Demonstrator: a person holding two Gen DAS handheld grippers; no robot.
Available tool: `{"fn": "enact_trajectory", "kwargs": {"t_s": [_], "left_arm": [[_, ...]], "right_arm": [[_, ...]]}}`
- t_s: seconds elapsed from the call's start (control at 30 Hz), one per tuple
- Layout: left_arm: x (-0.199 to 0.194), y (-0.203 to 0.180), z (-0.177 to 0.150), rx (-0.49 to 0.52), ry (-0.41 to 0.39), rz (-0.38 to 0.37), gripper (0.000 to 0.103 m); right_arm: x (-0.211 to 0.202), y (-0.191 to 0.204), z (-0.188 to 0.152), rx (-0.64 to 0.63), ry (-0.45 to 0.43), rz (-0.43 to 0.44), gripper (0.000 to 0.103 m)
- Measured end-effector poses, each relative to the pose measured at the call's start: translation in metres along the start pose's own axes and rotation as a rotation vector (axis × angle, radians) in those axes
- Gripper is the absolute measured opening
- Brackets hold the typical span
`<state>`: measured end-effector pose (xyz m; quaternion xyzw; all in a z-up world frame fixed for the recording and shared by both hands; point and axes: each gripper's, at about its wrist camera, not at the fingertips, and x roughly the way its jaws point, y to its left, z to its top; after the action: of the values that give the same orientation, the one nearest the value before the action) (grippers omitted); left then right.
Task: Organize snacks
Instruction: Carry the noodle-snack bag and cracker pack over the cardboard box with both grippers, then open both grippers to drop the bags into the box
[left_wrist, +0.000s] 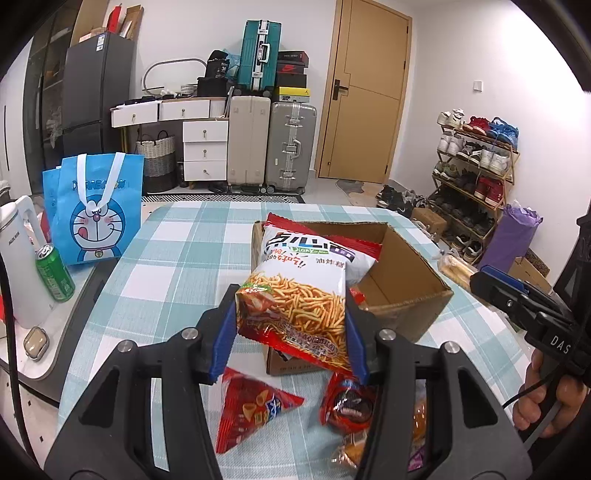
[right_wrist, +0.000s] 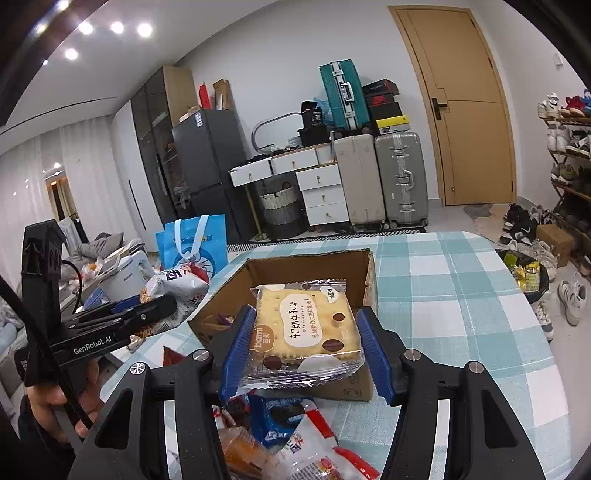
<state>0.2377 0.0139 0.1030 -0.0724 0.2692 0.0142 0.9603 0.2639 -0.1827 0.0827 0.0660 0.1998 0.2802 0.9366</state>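
Observation:
My left gripper (left_wrist: 291, 328) is shut on a white and red bag of fried noodle sticks (left_wrist: 303, 291), held above the near left rim of an open cardboard box (left_wrist: 406, 291) on the checked tablecloth. My right gripper (right_wrist: 304, 343) is shut on a clear-wrapped cracker sandwich pack (right_wrist: 306, 325), held over the near edge of the same box (right_wrist: 314, 269). The left gripper also shows in the right wrist view (right_wrist: 122, 317) with the noodle bag (right_wrist: 177, 280). Loose snacks lie in front of the box: a red triangular pack (left_wrist: 251, 410), a red cookie pack (left_wrist: 347, 406), a blue cookie pack (right_wrist: 280, 417).
A blue cartoon tote bag (left_wrist: 92, 206), a green can (left_wrist: 55, 273) and a white kettle (left_wrist: 18, 258) stand on a side table at left. A bin with wrappers (right_wrist: 524, 273) and a shoe rack (left_wrist: 476, 173) are at right. Suitcases and drawers line the far wall.

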Motion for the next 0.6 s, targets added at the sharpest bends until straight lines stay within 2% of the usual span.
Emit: {"fn": "enact_trajectory", "kwargs": {"t_s": [0.07,0.17,0.4,0.6], "left_arm": [[0.006,-0.002,0.003,0.002,0.004,0.004,0.048],[0.020,-0.005,0.007,0.007,0.015,0.018,0.048],[0.056,-0.007,0.012,0.004,0.055,0.039,0.048],[0.071,-0.011,0.018,0.014,0.071,0.037,0.050]], "right_arm": [[0.005,-0.004,0.002,0.025,-0.008,-0.029,0.057],[0.014,-0.011,0.004,0.062,0.005,-0.021,0.057],[0.034,-0.008,0.008,0.045,0.040,-0.015,0.058],[0.051,-0.007,0.015,0.069,0.063,0.002,0.060]]}}
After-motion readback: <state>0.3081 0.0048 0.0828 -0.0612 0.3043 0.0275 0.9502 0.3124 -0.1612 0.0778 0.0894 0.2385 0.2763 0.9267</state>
